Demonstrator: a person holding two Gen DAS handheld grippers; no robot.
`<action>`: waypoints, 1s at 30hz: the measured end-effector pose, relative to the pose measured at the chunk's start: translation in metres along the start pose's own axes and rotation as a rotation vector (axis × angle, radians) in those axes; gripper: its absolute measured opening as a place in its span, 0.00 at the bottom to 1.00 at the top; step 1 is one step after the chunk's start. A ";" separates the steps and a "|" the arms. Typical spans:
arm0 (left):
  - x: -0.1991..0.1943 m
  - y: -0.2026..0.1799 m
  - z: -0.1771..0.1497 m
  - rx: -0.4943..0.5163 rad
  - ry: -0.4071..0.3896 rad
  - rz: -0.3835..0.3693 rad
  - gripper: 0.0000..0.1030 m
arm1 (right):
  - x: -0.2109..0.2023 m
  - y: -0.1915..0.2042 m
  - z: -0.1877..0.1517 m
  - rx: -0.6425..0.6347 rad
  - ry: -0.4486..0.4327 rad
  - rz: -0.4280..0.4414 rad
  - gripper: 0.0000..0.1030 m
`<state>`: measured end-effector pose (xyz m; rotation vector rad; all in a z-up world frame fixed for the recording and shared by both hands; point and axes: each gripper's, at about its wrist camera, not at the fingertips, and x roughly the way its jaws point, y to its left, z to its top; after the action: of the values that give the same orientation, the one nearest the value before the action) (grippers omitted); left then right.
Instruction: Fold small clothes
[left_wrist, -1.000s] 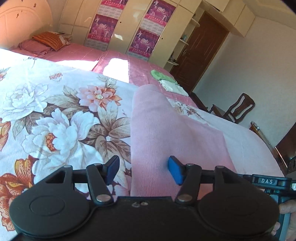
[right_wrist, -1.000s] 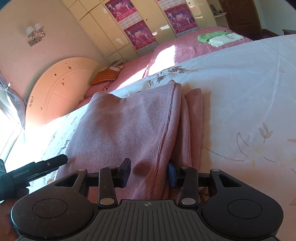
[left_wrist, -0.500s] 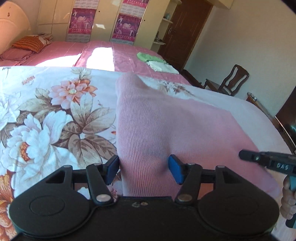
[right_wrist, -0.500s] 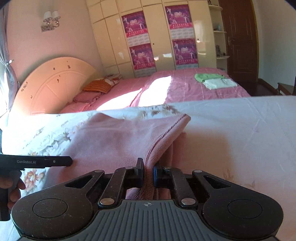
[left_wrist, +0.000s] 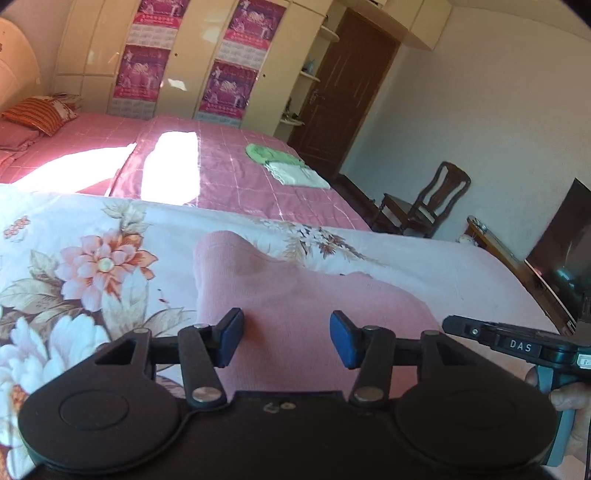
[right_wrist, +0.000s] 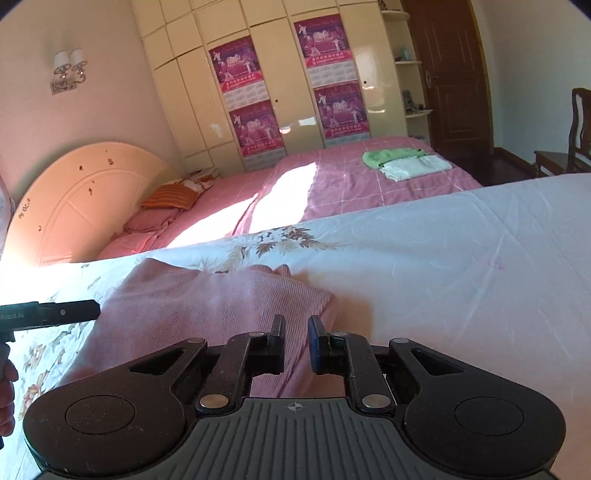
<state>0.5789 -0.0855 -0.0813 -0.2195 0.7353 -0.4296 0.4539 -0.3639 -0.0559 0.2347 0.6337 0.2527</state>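
The left hand-held gripper (left_wrist: 287, 339) is spread wide, its blue pads (left_wrist: 229, 338) well apart and holding nothing; between and just beyond them lies the pink knit garment (left_wrist: 295, 295), with no pad visibly pressing on it. The right hand-held gripper (right_wrist: 296, 343) has its fingers drawn near each other with a narrow gap left between them; cloth shows through that gap, but the pads do not pinch it, so it is released. The same pink garment (right_wrist: 207, 302) lies just ahead of and under this gripper, folded over itself, its near right corner just past the right finger. It rests on a bed cover (right_wrist: 443, 258) printed with flowers. Each view catches the other gripper's tip at its edge. Beyond, on a pink bed (right_wrist: 332, 181), sit a folded green cloth (right_wrist: 388, 155) and a folded white cloth (right_wrist: 413, 167), touching each other
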 end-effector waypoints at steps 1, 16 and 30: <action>0.014 0.001 0.002 0.005 0.048 0.013 0.49 | 0.011 0.000 0.001 -0.018 0.037 0.002 0.14; 0.000 -0.037 -0.019 0.168 0.077 0.142 0.57 | -0.023 0.006 -0.013 0.002 0.035 0.020 0.14; -0.081 -0.042 -0.076 0.142 0.022 0.210 0.59 | -0.098 0.043 -0.063 -0.121 0.048 0.049 0.14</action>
<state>0.4603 -0.0896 -0.0732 -0.0041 0.7376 -0.2827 0.3323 -0.3442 -0.0381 0.1277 0.6586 0.3433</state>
